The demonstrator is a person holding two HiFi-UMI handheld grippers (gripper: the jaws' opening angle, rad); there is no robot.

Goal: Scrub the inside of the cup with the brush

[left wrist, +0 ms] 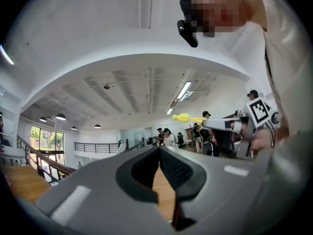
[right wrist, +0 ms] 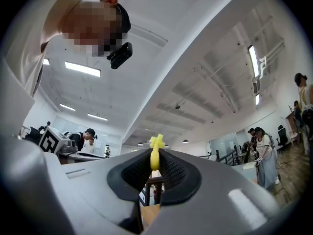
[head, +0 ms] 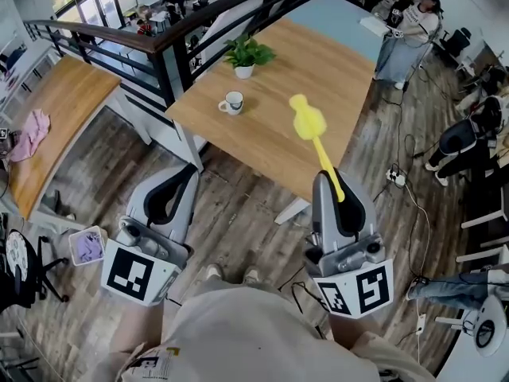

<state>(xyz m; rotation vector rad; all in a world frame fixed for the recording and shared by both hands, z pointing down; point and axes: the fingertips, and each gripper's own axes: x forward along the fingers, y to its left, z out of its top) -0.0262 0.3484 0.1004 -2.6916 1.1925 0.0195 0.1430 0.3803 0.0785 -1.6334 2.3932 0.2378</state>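
Observation:
A white cup with a dark print stands on the wooden table, far ahead of both grippers. My right gripper is shut on the handle of a yellow brush; the brush head sticks out over the table to the right of the cup. In the right gripper view the yellow brush stands pinched between the jaws. My left gripper is held low in front of me, shut and with nothing in it. The left gripper view shows its jaws meeting, with the brush off to the right.
A small potted plant stands behind the cup near the table's far edge. A black railing runs along the left of the table. Several people stand or sit at the back and right. Cables lie on the plank floor.

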